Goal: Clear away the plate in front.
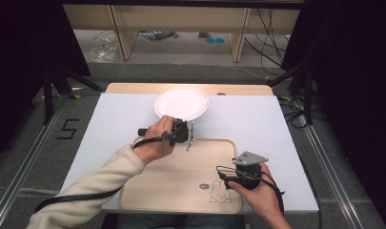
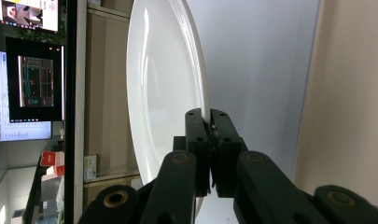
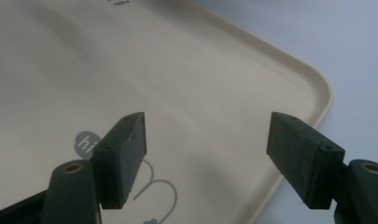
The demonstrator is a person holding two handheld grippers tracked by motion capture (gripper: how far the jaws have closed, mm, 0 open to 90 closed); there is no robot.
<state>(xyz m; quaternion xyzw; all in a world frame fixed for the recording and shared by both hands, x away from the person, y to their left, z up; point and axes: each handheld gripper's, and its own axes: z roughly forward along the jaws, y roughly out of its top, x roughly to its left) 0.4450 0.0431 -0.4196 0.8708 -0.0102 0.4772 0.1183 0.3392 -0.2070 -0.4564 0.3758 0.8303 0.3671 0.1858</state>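
Your left tongs (image 1: 189, 128) are clamped on the near rim of the plate (image 1: 181, 104), which sits on the white bench (image 1: 114, 119) just beyond the far edge of the tray (image 1: 181, 167). In the left gripper view the two black jaws of those tongs (image 2: 210, 122) are pressed together with the plate's (image 2: 163, 93) thin edge pinched between them, and the plate stands on edge there because the camera is rolled over. The tray's (image 2: 345, 93) beige surface fills the right of that view. Your left hand (image 1: 156, 140) holds its gripper rolled on its side, over the tray's far left corner.

Your right tongs (image 3: 205, 149) are wide apart and hold nothing. In the right gripper view they hang over the tray (image 3: 186, 79), near its rounded corner, with part of the printed rabbit (image 3: 154, 186) drawing showing between the jaws. In the high view your right hand (image 1: 257, 188) holds its gripper over the tray's near right part, just beside the rabbit (image 1: 219, 192). The two grippers are well apart.
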